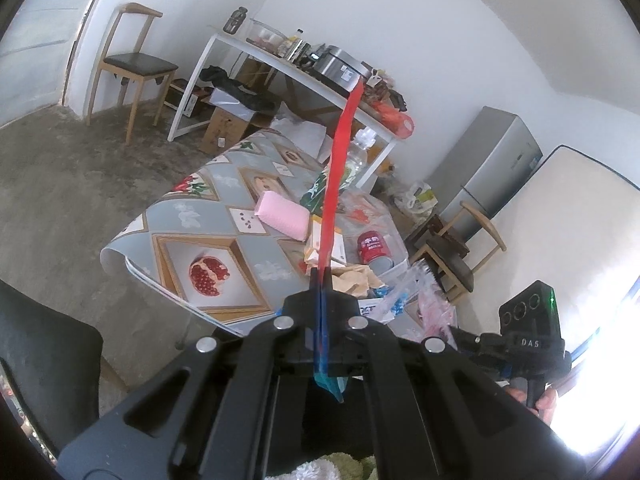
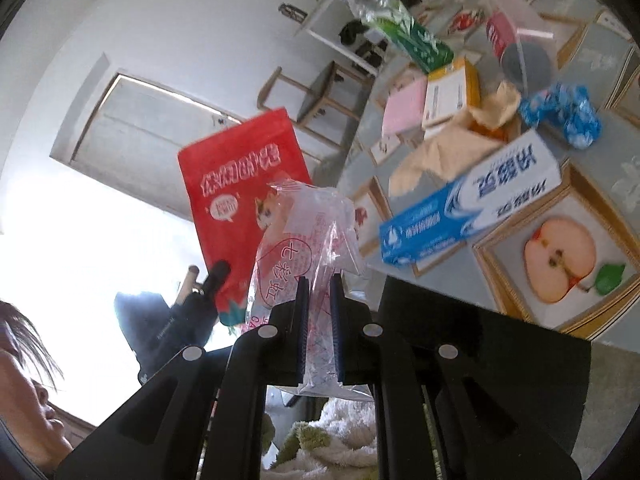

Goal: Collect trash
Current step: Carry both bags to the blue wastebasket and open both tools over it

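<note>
Already lifted clear of table [image 1: 168,216], one piece of trash per gripper

Left gripper [image 1: 322,280] clamped fully shut on red pouch [image 1: 340,152], seen edge-on; right gripper [image 2: 320,284] pinched nearly closed on clear crinkled bag [image 2: 316,220]; both probably raised for bagging, with blue box [image 2: 472,204], can [image 1: 374,248] and wrappers left among the clutter below

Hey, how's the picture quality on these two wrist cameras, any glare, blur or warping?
Left wrist view: strong fisheye bending of walls and table, window glare blown out at the lower right, the red packet sharp. Right wrist view: tilted and warped, a white washed-out patch at the left, the blue and white box slightly smeared, the clear plastic bag fairly crisp.
</note>
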Motion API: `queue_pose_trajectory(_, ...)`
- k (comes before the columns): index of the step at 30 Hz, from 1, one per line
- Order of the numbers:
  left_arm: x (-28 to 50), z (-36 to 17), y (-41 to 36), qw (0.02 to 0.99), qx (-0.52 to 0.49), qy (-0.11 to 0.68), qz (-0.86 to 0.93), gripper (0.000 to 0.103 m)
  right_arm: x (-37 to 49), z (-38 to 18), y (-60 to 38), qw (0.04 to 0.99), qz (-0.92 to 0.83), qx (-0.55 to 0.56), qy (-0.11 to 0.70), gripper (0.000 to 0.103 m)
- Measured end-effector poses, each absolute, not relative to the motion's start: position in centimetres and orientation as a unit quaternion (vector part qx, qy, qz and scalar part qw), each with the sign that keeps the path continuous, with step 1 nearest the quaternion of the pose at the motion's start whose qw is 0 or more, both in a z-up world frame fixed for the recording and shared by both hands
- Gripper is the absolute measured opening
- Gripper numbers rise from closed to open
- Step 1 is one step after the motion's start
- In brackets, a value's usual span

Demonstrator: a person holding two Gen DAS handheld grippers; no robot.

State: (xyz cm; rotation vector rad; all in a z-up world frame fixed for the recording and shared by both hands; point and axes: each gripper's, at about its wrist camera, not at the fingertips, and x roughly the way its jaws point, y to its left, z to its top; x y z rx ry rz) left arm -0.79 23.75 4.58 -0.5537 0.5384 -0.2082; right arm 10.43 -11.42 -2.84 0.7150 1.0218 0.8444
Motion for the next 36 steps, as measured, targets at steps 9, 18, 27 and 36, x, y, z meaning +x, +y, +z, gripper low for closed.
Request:
queue_pose_trajectory(9, 1.5, 7.0, 19.5, 0.922, -0.235, 0.257, -0.167, 0.000, 10.6, -0.7, -17.9, 0.775, 0.326, 0.358, 0.405, 0.011)
queue_pose_trajectory(18, 9.5, 8.7, 6.5, 0.885, -0.159, 0.312, -0.305, 0.000, 5.4, -0.6, -31.7, 0.846, 0.127, 0.399, 0.331, 0.011)
queue_pose_trajectory(27, 17.9, 4.1, -14.7, 0.771, -0.058, 0.477, -0.418, 0.000, -0.3, -7.6, -45.3, 0.825, -0.085, 0.447, 0.335, 0.011)
queue_pose_trajectory(36, 23.9, -5.7, -34.4, 0.711, 0.109, 0.575, -0.389, 0.000, 5.0, -18.2, -53.6, 0.769, -0.173, 0.465, 0.404, 0.011)
